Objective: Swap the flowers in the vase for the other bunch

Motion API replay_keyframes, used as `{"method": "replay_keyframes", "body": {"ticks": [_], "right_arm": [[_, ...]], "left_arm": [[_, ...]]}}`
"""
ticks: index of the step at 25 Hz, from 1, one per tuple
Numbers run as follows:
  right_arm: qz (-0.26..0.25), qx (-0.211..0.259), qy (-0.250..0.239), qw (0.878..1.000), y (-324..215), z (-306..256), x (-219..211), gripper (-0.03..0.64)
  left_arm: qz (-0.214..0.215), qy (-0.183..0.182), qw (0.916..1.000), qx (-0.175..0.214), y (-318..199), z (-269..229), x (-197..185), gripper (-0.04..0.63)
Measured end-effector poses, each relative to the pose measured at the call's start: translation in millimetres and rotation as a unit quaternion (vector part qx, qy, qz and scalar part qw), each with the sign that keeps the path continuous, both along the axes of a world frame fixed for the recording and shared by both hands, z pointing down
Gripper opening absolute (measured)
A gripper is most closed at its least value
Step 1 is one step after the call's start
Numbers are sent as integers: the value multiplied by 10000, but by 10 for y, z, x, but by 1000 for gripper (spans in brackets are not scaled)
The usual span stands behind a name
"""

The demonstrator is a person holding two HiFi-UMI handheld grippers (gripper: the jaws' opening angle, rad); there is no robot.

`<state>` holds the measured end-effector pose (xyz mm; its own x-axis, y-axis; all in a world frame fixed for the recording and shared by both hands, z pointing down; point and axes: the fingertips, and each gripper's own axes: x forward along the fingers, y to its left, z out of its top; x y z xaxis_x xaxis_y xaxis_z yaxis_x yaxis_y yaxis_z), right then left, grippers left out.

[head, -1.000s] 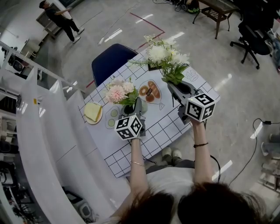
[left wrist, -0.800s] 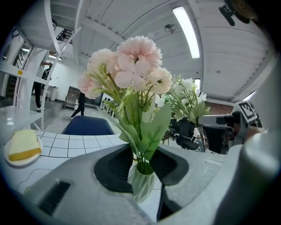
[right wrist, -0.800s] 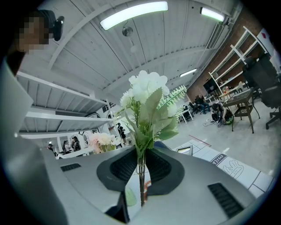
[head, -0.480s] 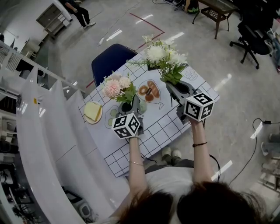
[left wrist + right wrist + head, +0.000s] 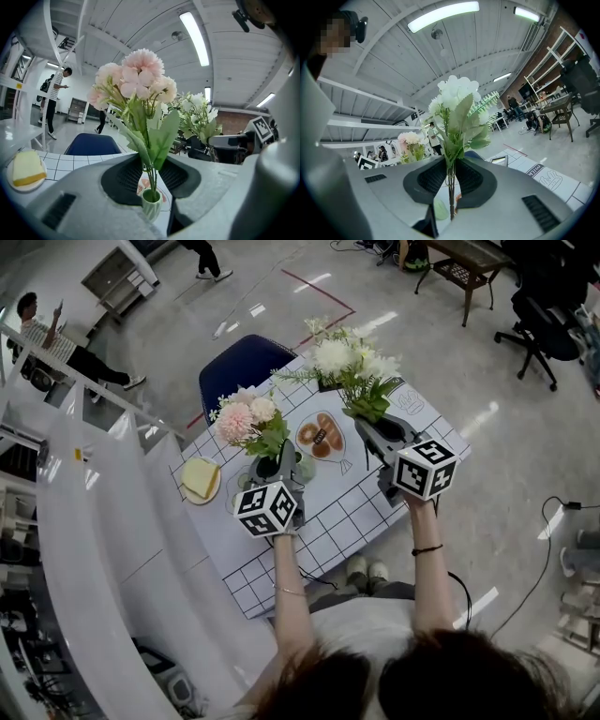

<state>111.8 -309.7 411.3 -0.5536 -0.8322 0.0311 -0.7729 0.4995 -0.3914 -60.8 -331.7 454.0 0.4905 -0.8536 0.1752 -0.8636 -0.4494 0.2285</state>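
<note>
Now: pink bunch (image 5: 136,86) stands upright, stems pinched between the pads of the left gripper (image 5: 151,177), whose jaws have just been closing on them. Lower stem ends dip into the mouth of the small green vase (image 5: 151,202), which sits on the gridded table (image 5: 347,512) just below the jaws. The right gripper (image 5: 451,178) is clamped narrow on the thin stems of the white bunch (image 5: 457,101), held upright above the table's right side, well apart from the vase. A pastry plate (image 5: 321,435) lies between the bunches, a bread plate (image 5: 200,480) to the left and a blue chair (image 5: 242,367) at the far edge.
</note>
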Motion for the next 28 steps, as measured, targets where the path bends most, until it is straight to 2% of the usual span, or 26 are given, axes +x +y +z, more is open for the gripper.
{"method": "replay_keyframes", "body": {"ticks": [28], "right_arm": [[-206, 35, -57, 9998, -45, -33, -190, 55]], "left_arm": [[-202, 54, 9980, 602, 58, -651, -246, 112]]}}
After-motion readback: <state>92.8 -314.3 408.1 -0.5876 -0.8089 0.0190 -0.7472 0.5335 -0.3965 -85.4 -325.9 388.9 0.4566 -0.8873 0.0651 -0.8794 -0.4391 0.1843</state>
